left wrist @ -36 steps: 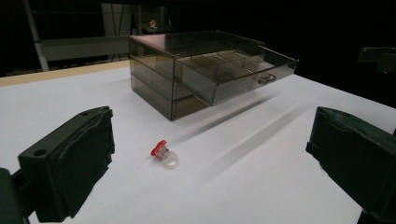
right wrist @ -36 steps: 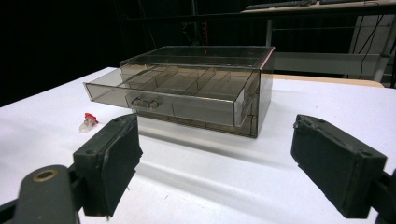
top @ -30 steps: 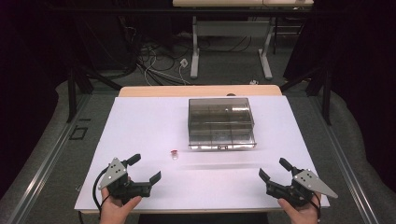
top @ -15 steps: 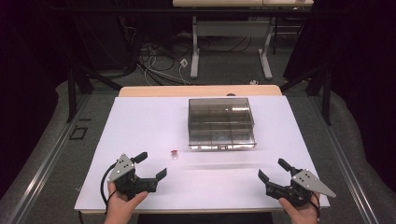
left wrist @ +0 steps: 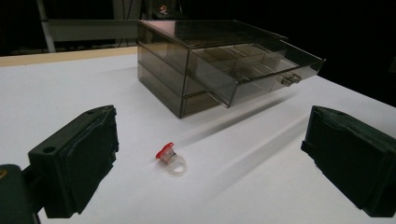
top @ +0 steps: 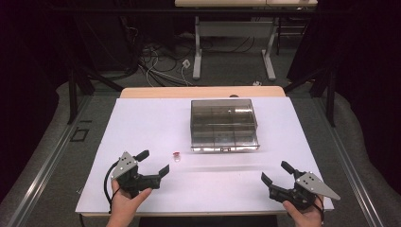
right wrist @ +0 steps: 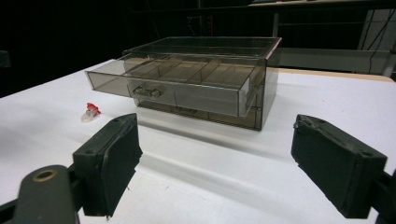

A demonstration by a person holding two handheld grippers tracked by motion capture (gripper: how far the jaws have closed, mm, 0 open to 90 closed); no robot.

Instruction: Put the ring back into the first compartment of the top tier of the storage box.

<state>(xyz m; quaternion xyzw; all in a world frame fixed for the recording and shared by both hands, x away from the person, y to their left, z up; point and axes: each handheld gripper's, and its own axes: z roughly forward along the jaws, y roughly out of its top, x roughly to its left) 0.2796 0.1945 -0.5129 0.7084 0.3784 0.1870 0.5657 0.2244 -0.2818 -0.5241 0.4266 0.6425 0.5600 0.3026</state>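
Left gripper [top: 150, 163]: held low at about 7 o'clock on the table [top: 142, 123], jaws wide apart and empty, aimed toward 1 o'clock at the ring.
Ring [top: 176, 155]: small clear band with a red top, lying loose on the white surface just ahead of the left gripper; in the left gripper view it [left wrist: 170, 158] sits between the two jaws but farther out, touched by neither.
Box [top: 223, 124]: smoky clear drawer unit near the table's centre, at 12 o'clock from the person and about 2 o'clock from the ring.
Drawer [left wrist: 261, 70]: upper one pulled out, divided into small compartments that look empty; the right gripper view shows its front and handle [right wrist: 145, 91] facing the person.
Right gripper [top: 279, 174]: low at about 5 o'clock, jaws spread and holding nothing, pointed toward 11 o'clock at the box.
Done so far: drawer stands open and ready; left gripper is lined up on the ring.
Left to do: judging by the layout, close on the ring, lift it, carry it to a compartment, release, then probably push the drawer shut.
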